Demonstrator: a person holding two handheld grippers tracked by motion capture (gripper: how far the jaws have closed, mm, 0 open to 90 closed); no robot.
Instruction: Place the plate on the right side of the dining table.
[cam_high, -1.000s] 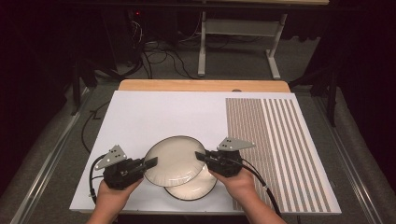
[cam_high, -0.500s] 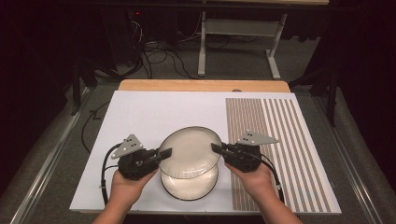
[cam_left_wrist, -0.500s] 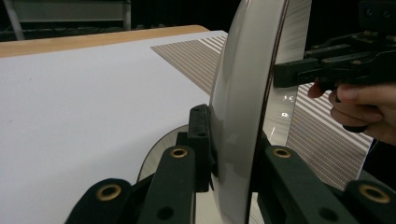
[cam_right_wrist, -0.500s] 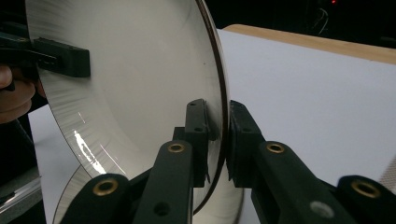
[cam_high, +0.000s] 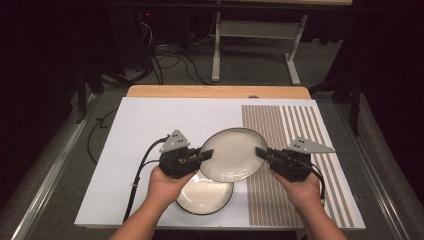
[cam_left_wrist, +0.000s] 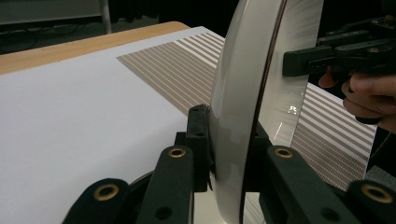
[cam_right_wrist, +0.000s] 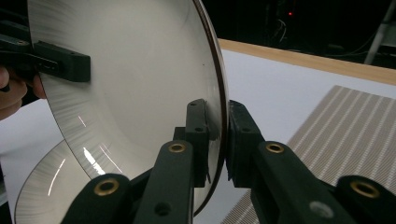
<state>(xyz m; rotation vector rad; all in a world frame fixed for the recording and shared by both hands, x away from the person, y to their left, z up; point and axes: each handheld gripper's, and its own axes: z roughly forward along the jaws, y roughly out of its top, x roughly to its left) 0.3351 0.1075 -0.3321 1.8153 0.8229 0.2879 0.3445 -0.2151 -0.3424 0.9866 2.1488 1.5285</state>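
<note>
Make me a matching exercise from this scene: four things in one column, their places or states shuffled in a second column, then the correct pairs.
Things:
1. upper plate
2. lower plate
3. left gripper
4. striped mat

Places or states:
A. lies flat on the white board, partly under the other dish
B. covers the right part of the board
C. held off the board, gripped at both edges
D. shut on the left rim of the raised dish

Pairs: 1-C, 2-A, 3-D, 4-B
</note>
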